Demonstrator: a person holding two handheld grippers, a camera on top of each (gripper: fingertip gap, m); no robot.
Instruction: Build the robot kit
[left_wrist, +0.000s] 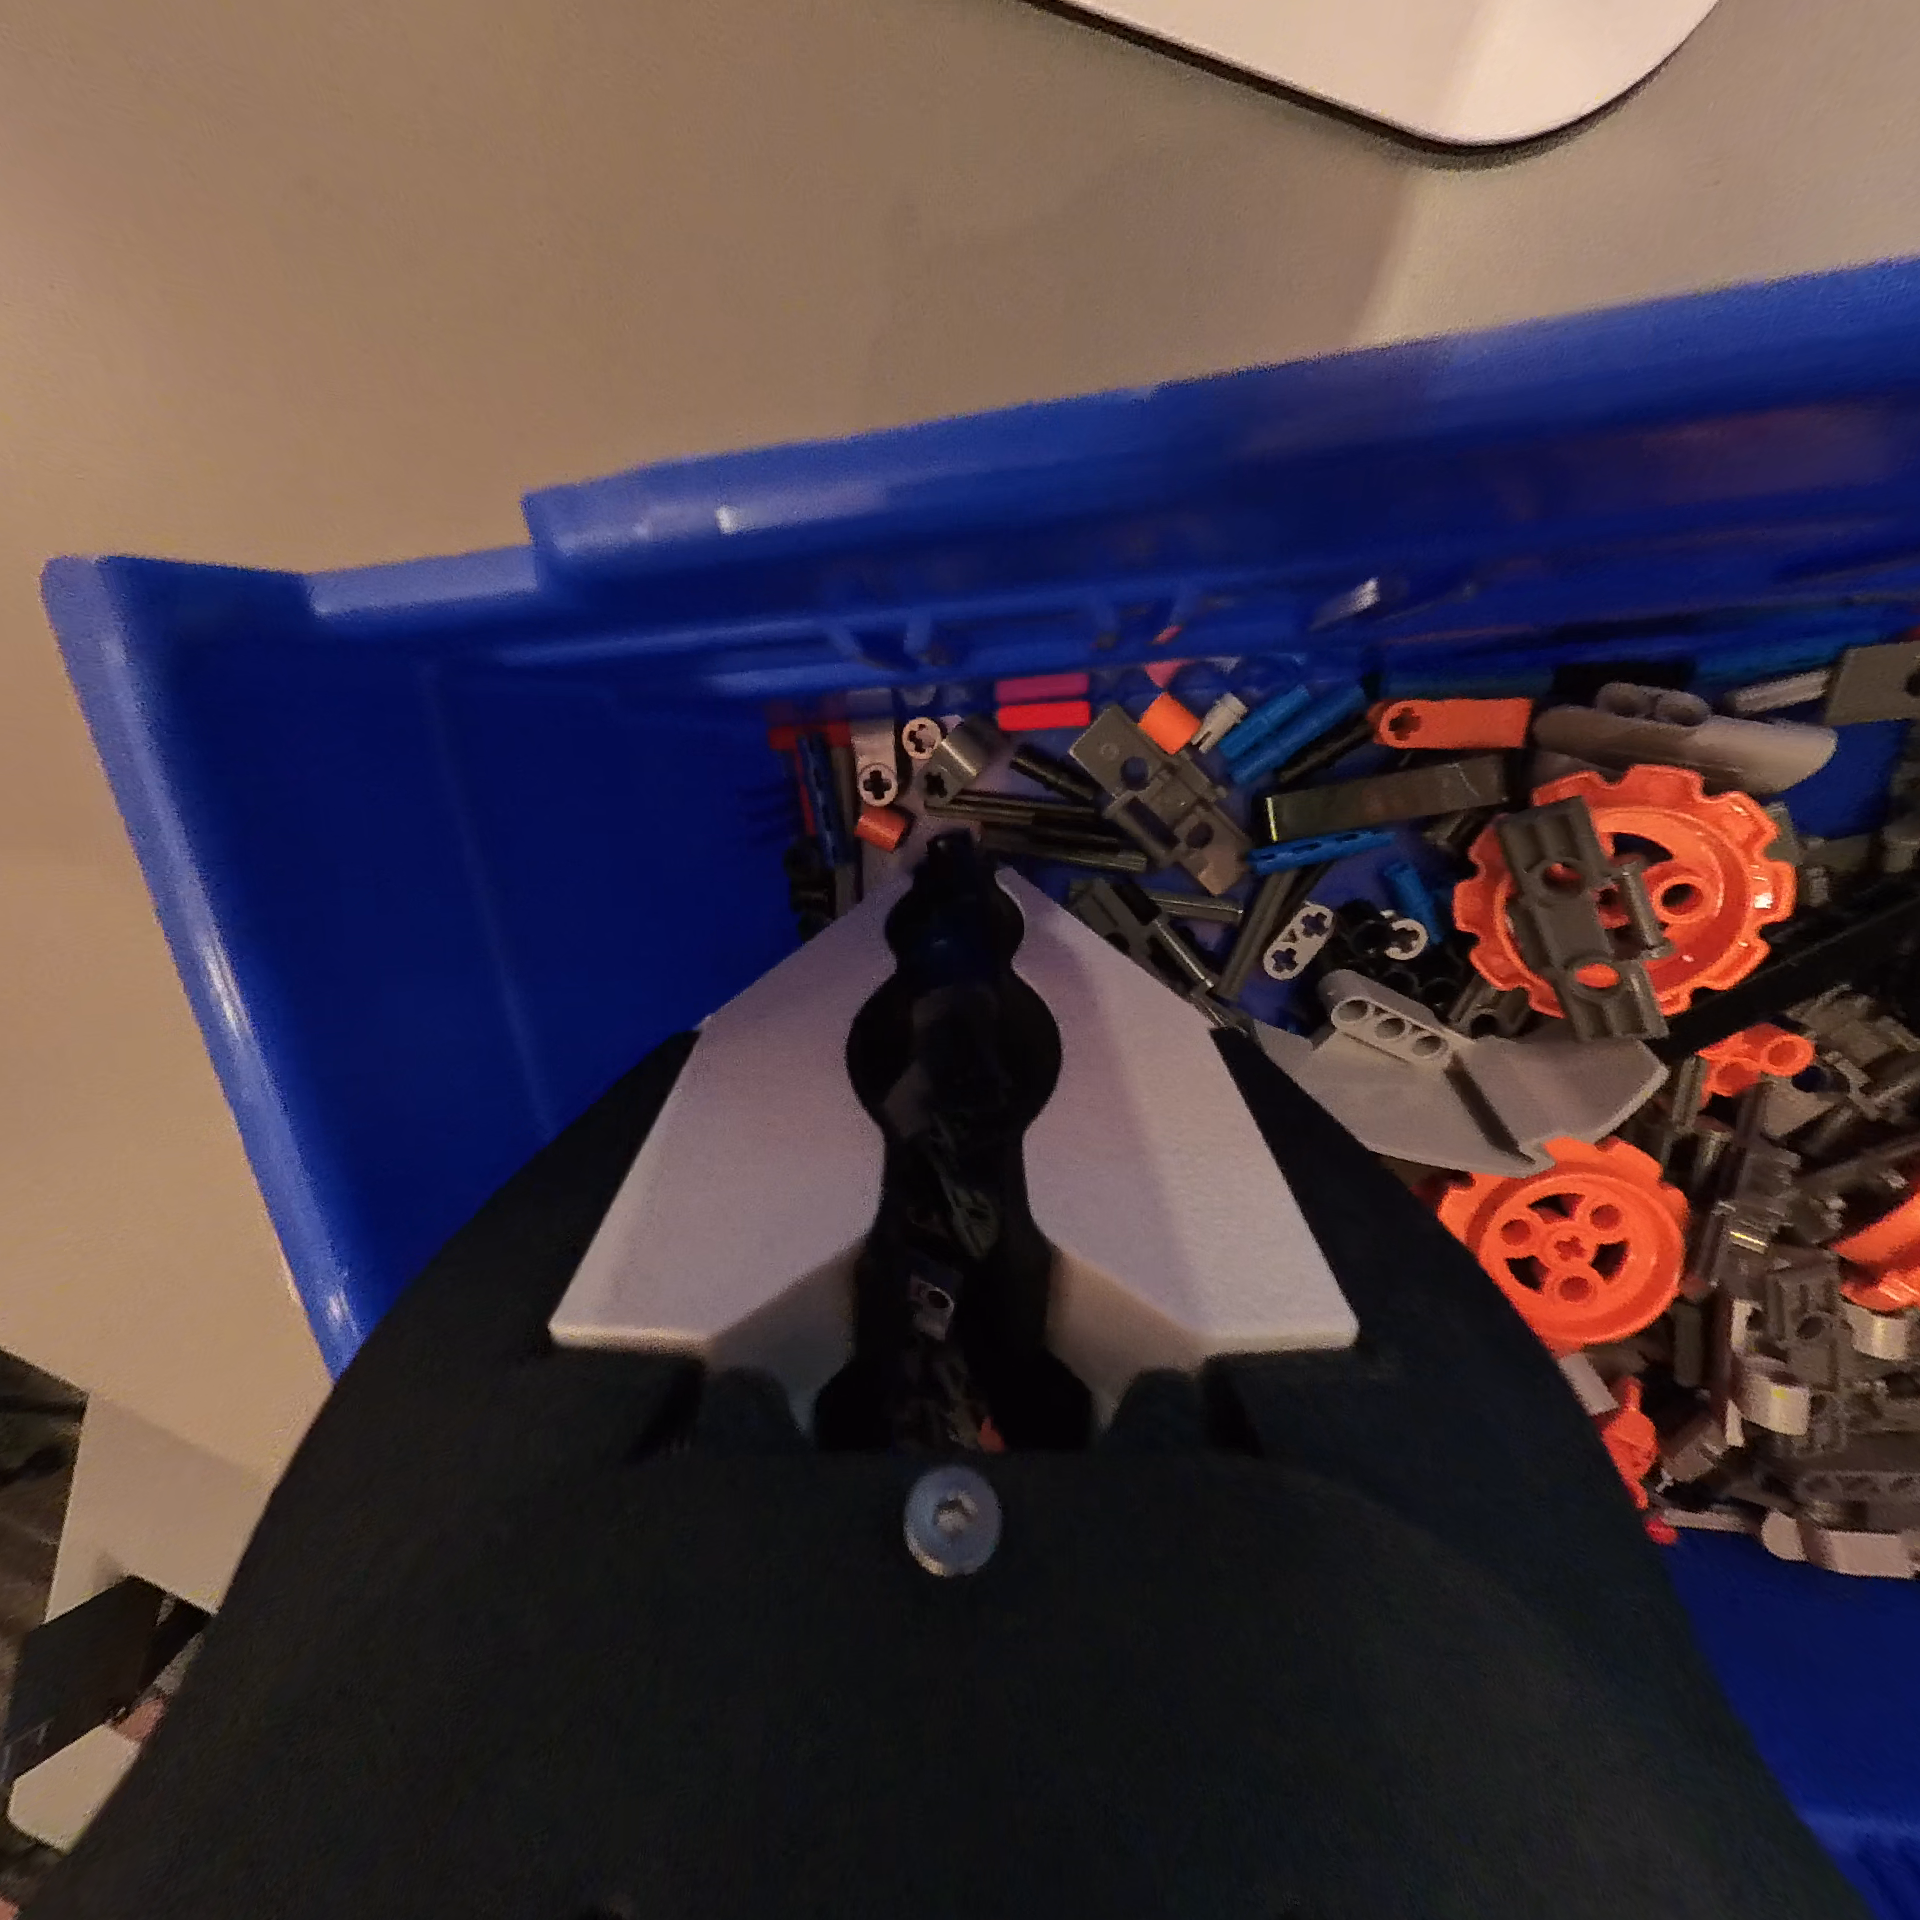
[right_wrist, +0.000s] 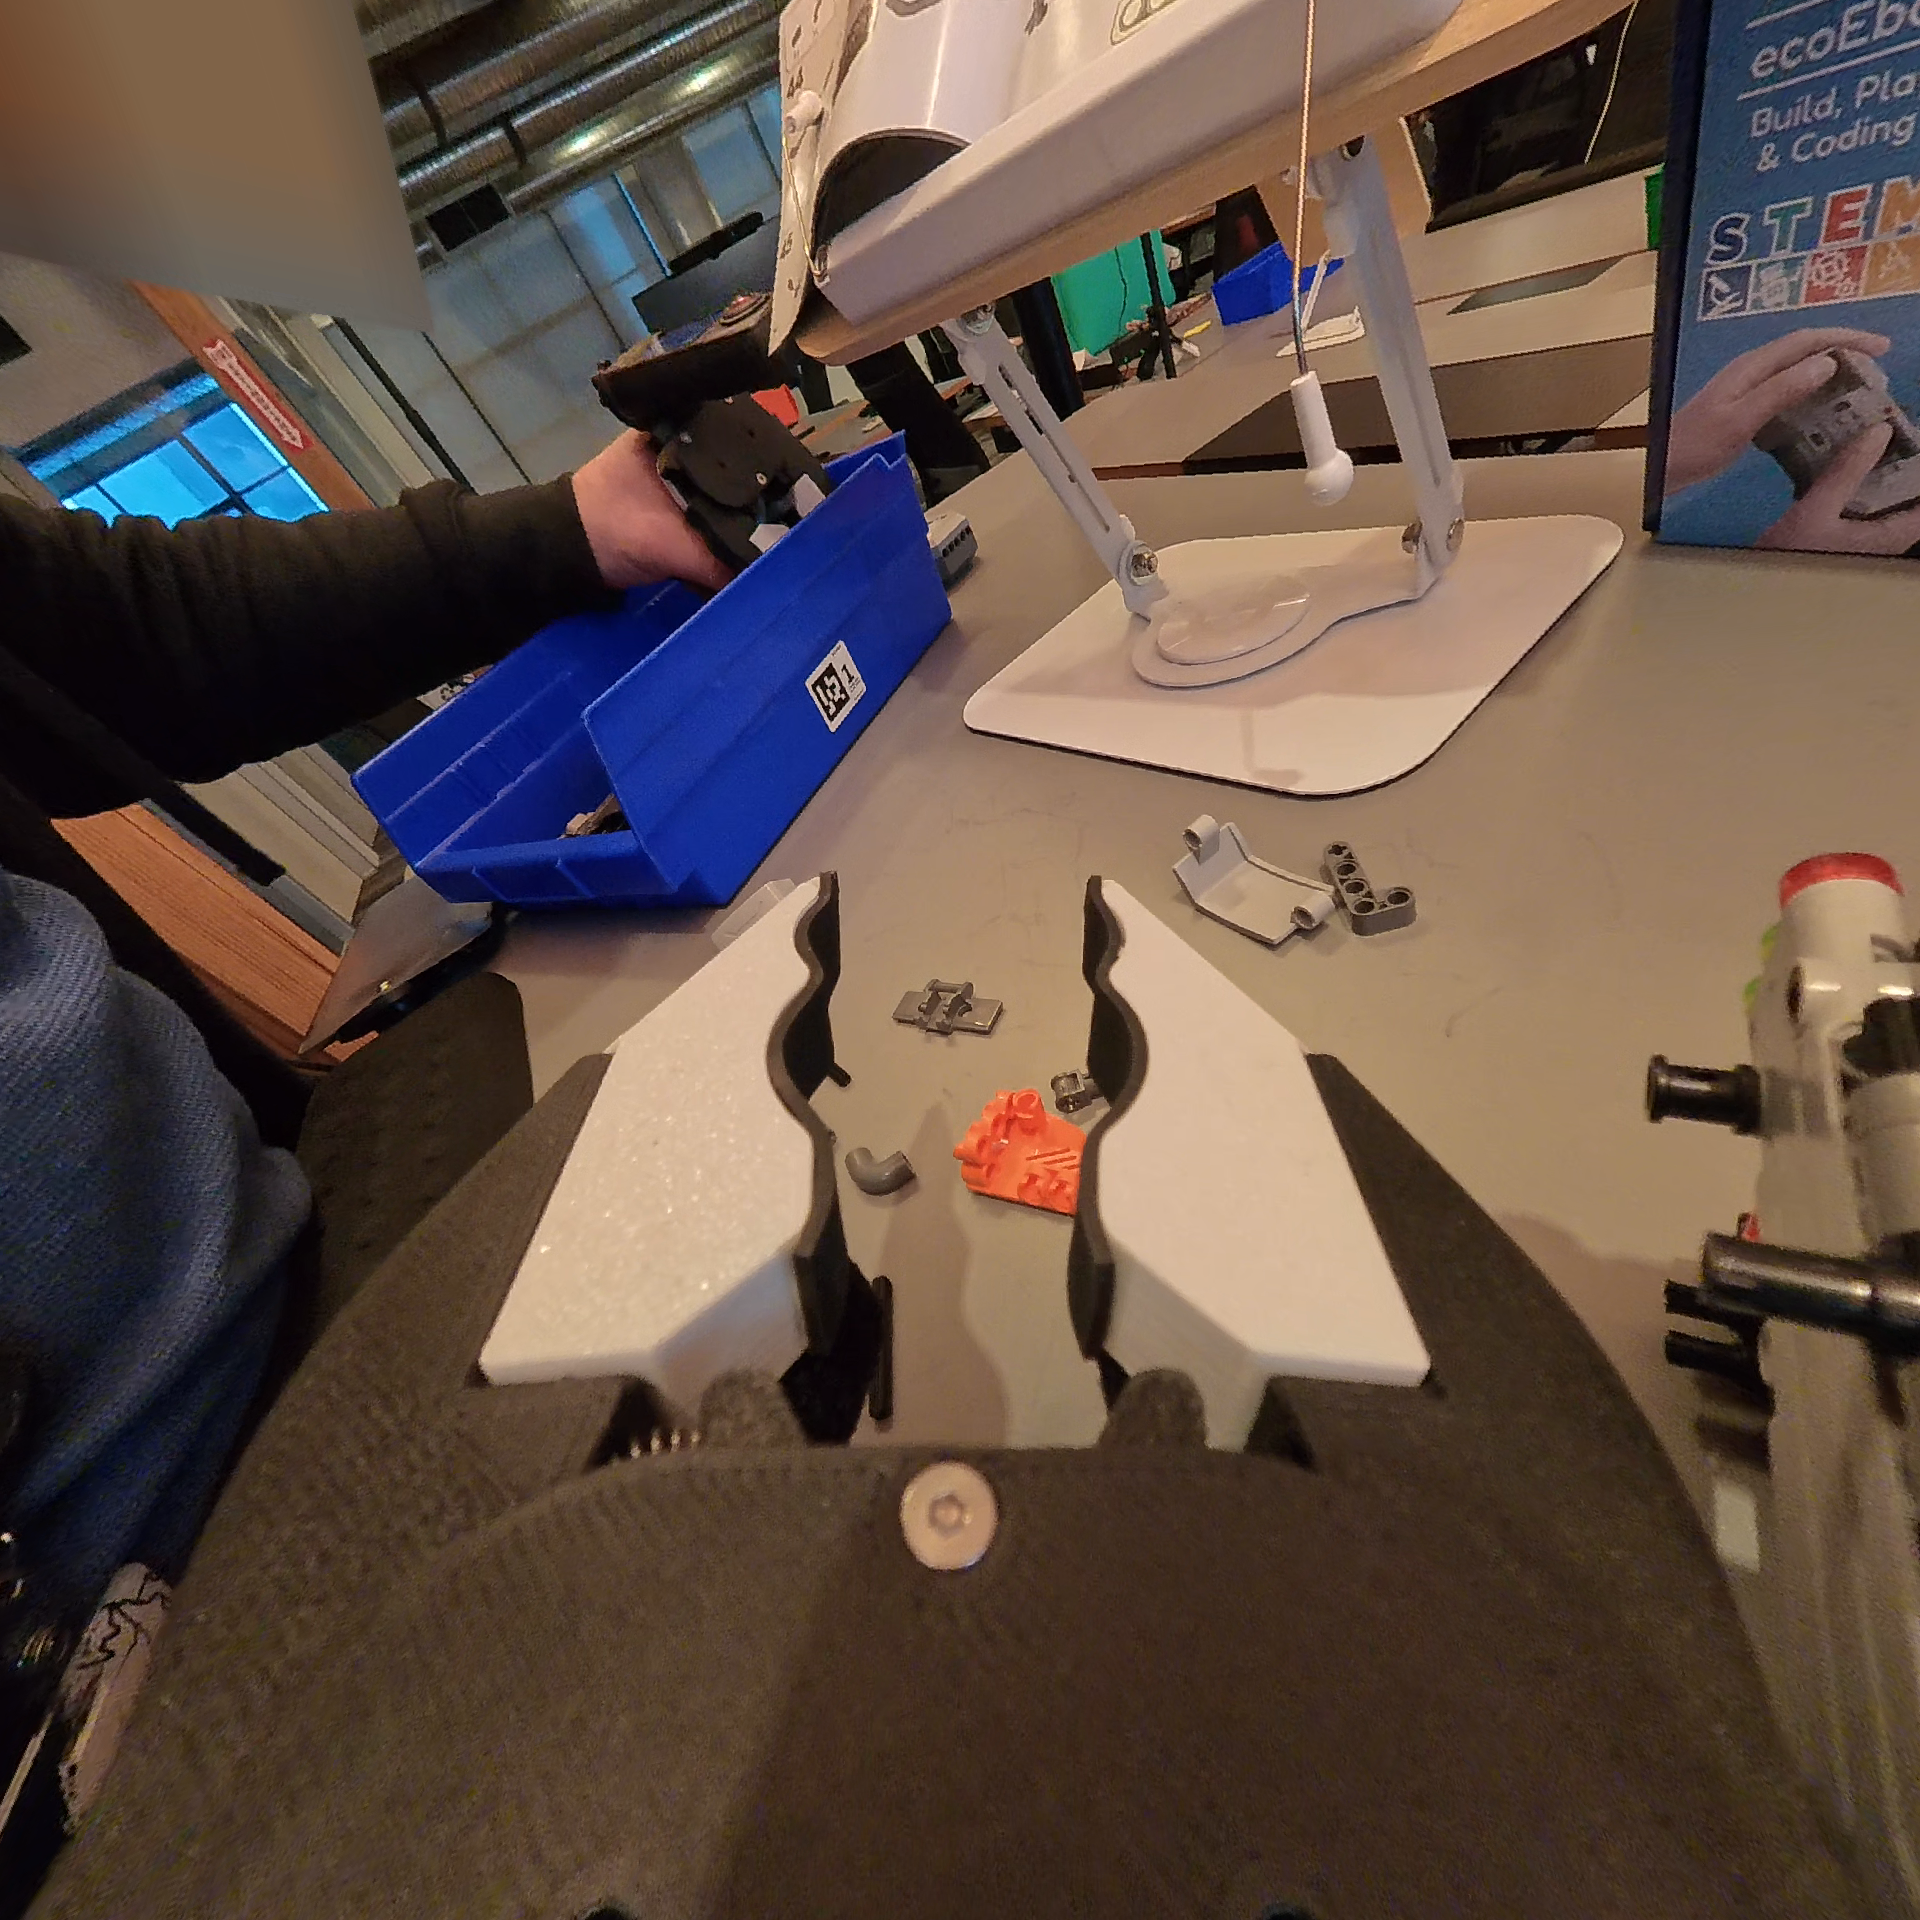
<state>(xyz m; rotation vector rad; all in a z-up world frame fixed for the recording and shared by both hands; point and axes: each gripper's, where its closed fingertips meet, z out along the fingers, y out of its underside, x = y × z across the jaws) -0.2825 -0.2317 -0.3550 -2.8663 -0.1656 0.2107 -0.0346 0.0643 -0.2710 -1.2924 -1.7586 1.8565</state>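
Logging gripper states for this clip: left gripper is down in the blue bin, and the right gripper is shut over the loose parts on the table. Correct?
Not quite. The right wrist view shows the right gripper open, jaws well apart above the orange piece. The left gripper is indeed in the blue bin.

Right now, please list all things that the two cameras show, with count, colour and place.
Bin: one, blue, on the table at left, filled with building parts.
Toothed wheels: at least two, orange, inside the bin.
Curved panel: one, light grey, on the table beside a dark grey beam.
Flat piece: one, orange, on the table below the right gripper.
Elbow piece: one, grey, left of the orange piece.
Stand: one, white, behind the loose parts.
Left gripper: closed, inside the bin, held by a hand.
Right gripper: open, above the table.
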